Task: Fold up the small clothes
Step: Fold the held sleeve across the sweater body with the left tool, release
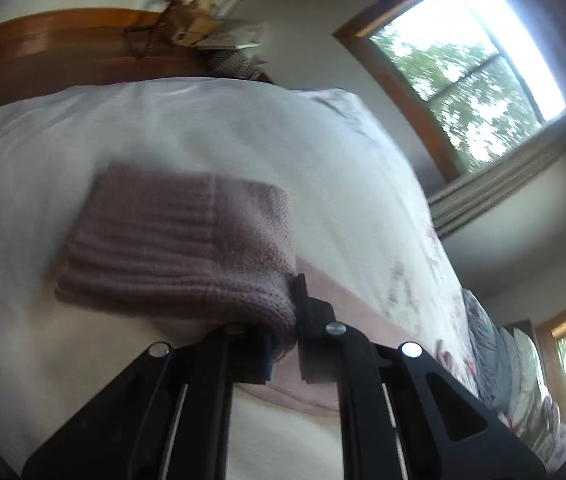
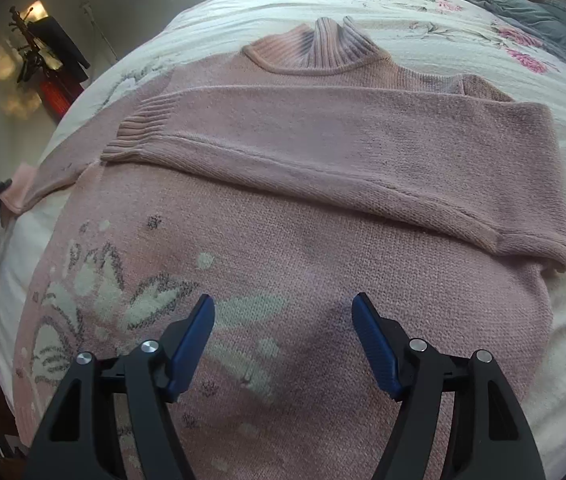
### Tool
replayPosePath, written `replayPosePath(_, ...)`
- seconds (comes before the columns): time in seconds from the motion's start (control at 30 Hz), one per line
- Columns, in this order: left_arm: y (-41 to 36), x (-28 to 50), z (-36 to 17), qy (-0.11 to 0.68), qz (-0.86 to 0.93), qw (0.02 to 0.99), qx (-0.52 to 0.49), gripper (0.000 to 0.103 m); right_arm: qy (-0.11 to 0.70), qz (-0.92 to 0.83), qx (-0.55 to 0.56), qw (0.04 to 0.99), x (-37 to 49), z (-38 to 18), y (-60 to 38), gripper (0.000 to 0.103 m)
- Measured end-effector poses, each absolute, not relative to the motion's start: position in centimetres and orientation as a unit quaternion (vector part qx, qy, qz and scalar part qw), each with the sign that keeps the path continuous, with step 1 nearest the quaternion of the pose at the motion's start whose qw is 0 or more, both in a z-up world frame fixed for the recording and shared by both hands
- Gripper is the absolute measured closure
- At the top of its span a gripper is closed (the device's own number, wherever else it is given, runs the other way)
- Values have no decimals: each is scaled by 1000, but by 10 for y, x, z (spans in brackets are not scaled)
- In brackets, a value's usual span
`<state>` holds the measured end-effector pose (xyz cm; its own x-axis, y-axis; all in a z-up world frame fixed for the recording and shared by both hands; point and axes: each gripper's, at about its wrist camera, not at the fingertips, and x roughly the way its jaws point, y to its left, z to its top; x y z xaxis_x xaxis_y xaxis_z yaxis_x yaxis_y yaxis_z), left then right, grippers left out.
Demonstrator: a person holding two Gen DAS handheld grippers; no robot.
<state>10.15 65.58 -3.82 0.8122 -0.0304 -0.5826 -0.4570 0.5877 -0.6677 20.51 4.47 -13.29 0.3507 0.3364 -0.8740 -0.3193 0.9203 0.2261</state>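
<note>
Pink knit sweater [image 2: 283,248] spread face up on the bed [image 2: 523,32], collar at the far end. At left: left gripper [image 1: 283,336] clamped on a ribbed cuff [image 1: 179,240], that sleeve lifted off the white cover, not yet folded in. Across the chest: other sleeve [image 2: 323,148] already laid over. At right: right gripper [image 2: 283,344] wide open, empty, hovering above the flower pattern. Left to do, seemingly: second sleeve, then body fold.
</note>
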Motion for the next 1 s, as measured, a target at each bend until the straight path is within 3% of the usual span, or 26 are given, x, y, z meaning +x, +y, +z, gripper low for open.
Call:
replayPosePath(0.3, 515, 173, 8, 302, -5, 882, -362, 96, 524, 193, 4, 829, 192, -123, 27, 31)
replayPosePath(0.57, 410, 212, 9, 322, -94, 874, -352, 96, 522, 188, 6, 832, 189, -126, 10, 31)
replayPosePath(0.77, 357, 238, -32, 373, -104, 858, -337, 96, 528, 186, 13, 829, 189, -131, 0, 31)
replayPosePath(1.0, 355, 249, -99, 433, -86, 829, -342, 92, 532, 184, 10, 826, 188, -133, -1, 31)
